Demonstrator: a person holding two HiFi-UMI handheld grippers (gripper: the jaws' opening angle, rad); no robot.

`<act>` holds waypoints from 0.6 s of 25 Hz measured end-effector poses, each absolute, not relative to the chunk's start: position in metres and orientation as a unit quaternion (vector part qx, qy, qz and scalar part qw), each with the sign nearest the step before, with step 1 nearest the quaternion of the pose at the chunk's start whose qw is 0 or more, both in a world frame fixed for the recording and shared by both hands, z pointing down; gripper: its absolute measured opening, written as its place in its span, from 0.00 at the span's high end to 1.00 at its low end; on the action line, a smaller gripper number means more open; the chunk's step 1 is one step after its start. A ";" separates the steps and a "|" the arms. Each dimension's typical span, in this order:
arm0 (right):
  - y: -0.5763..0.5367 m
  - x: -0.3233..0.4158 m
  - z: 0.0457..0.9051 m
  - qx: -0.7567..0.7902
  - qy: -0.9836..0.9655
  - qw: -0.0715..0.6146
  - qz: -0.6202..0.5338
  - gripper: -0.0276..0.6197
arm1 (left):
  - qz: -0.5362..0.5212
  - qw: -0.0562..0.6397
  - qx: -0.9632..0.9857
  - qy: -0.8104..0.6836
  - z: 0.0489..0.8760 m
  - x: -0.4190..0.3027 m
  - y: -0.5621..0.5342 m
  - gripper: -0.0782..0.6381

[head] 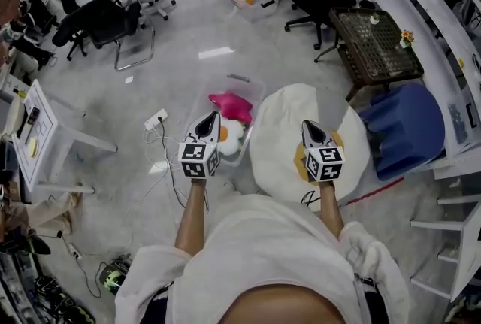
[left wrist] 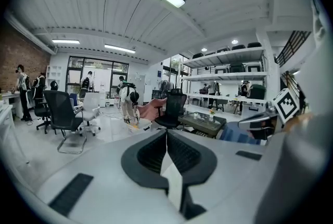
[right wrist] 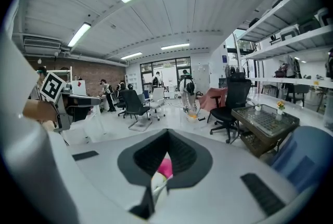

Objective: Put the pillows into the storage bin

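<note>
Both grippers are hovering above the floor in front of the person, pointing slightly downward. The left gripper [head: 212, 118] is holding its jaws pressed together with nothing between them. The right gripper [head: 309, 125] is likewise clenched on nothing.

The storage bin [head: 252, 84] is standing on the floor just beyond the left gripper. It is already holding a pink pillow [head: 231, 105] and a small egg-patterned pillow [head: 230, 136]. A large fried-egg pillow [head: 279, 136] is lying on the floor just right of the bin, beneath the right gripper. Whether it is touching the bin wall cannot be told.

Judgement: the large pillow is looking soft, light and bulky, and broader than the bin, so it is likely to be sagging and folding once lifted. Pinching the fabric rim at two opposite edges, one gripper to each, is appearing the soundest hold. The smooth, taut centre is offering little to grip.
</note>
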State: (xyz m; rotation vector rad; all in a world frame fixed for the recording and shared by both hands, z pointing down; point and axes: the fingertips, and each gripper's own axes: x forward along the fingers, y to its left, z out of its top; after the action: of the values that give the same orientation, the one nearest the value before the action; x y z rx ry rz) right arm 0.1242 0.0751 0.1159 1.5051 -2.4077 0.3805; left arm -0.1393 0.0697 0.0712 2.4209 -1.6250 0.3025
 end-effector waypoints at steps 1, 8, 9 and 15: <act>0.077 0.125 0.117 0.520 -0.832 0.139 0.131 0.96 | 0.103 0.104 0.821 -0.551 0.071 -0.139 0.071 0.87; 0.083 0.128 0.116 0.518 -0.834 0.138 0.129 0.96 | 0.101 0.104 0.819 -0.555 0.072 -0.135 0.078 0.87; 0.084 0.127 0.117 0.517 -0.835 0.138 0.129 0.96 | 0.101 0.104 0.819 -0.555 0.073 -0.135 0.080 0.87; 0.083 0.126 0.114 0.515 -0.837 0.137 0.126 0.96 | 0.103 0.102 0.820 -0.554 0.073 -0.131 0.082 0.87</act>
State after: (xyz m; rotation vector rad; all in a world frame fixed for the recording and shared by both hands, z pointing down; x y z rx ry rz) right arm 0.1259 0.0829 0.1144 1.4896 -2.4215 0.3646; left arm -0.1313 0.0816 0.0728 2.4208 -1.6343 0.3030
